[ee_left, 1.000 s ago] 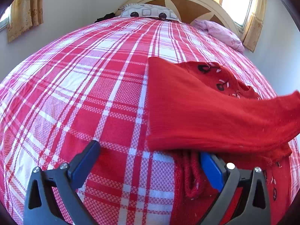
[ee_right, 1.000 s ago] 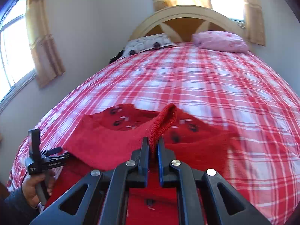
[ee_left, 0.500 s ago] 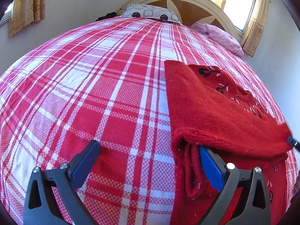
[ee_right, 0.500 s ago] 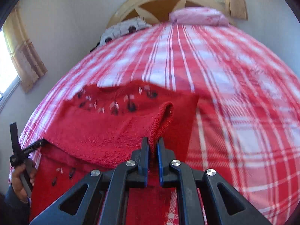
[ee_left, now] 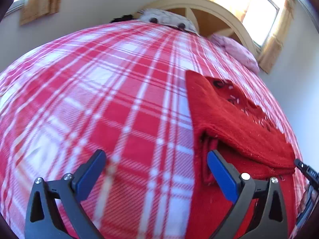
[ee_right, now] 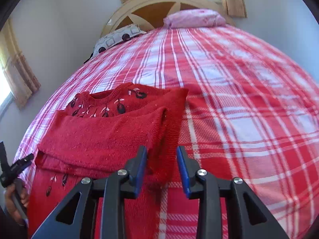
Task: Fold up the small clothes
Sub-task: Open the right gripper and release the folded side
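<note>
A small red knit sweater (ee_right: pixel 103 133) with embroidered flowers lies on the bed, its sleeves folded across the front. It also shows at the right of the left wrist view (ee_left: pixel 235 123). My right gripper (ee_right: pixel 161 159) is open, its jaws apart on either side of the sweater's right edge, the sleeve cuff lying loose between them. My left gripper (ee_left: pixel 155 163) is open wide and empty, just left of the sweater's left edge, its right finger (ee_left: pixel 219 171) at the folded edge. The other gripper's tip shows at each view's edge.
The red and white plaid bedspread (ee_right: pixel 239 99) covers the whole bed. A patterned pillow (ee_right: pixel 117 37) and a pink pillow (ee_right: pixel 195 18) lie by the wooden headboard (ee_right: pixel 159 6). Curtained windows (ee_left: pixel 261 14) and walls flank the bed.
My right gripper carried the sleeve cuff down across the sweater, then opened and let it go. The left gripper stayed open and shifted a little left.
</note>
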A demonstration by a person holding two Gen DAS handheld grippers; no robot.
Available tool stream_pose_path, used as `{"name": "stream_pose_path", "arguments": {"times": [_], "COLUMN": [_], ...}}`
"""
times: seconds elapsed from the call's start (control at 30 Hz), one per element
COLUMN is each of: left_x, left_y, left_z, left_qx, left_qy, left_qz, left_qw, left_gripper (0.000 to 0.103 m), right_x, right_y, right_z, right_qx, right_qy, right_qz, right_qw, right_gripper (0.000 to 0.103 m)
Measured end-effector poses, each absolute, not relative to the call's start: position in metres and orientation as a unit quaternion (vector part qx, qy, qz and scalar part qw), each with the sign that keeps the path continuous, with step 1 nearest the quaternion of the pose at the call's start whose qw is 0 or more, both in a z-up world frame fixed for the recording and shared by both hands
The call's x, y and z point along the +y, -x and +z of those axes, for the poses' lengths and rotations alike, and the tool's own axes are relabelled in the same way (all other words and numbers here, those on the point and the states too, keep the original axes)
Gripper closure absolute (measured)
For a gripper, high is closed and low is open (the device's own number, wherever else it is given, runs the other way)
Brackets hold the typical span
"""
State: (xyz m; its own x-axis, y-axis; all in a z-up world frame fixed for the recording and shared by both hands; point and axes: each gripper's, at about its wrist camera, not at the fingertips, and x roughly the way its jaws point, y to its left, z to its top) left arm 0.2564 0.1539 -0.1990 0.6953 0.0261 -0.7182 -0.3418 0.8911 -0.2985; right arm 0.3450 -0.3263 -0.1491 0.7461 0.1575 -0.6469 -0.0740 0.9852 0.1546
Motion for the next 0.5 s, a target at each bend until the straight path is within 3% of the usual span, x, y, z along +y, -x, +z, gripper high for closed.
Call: {"name": "stream_pose_path", "arguments": {"times": [0.2,0.3,0.5], "left_x": [0.152,0.136,0.106], "left_y": [-0.261,-0.284,-0.334], "left_z": [-0.175,-0.165,-0.195], "left_qx": [0.348,0.353,0.417], "left_qy": [0.183,0.166,0.052], "left_qz": [0.118,0.091,0.111], "left_qw": [0.912,0.916,0.901], "left_gripper": [0.0,0.0,0.0], "right_x": [-0.297,-0.277,-0.276], "right_y": [-0.343,-0.355,-0.378], "right_z": [-0.132,-0.136,-0.166], "right_qx": [0.331,0.339,0.391], "right_qy": [-0.024,-0.011,-0.022], "right_qz": [0.103,0.132,0.109], "right_qw": [0.938,0.932,0.914], "right_gripper": [0.069,0.061,0.059]}}
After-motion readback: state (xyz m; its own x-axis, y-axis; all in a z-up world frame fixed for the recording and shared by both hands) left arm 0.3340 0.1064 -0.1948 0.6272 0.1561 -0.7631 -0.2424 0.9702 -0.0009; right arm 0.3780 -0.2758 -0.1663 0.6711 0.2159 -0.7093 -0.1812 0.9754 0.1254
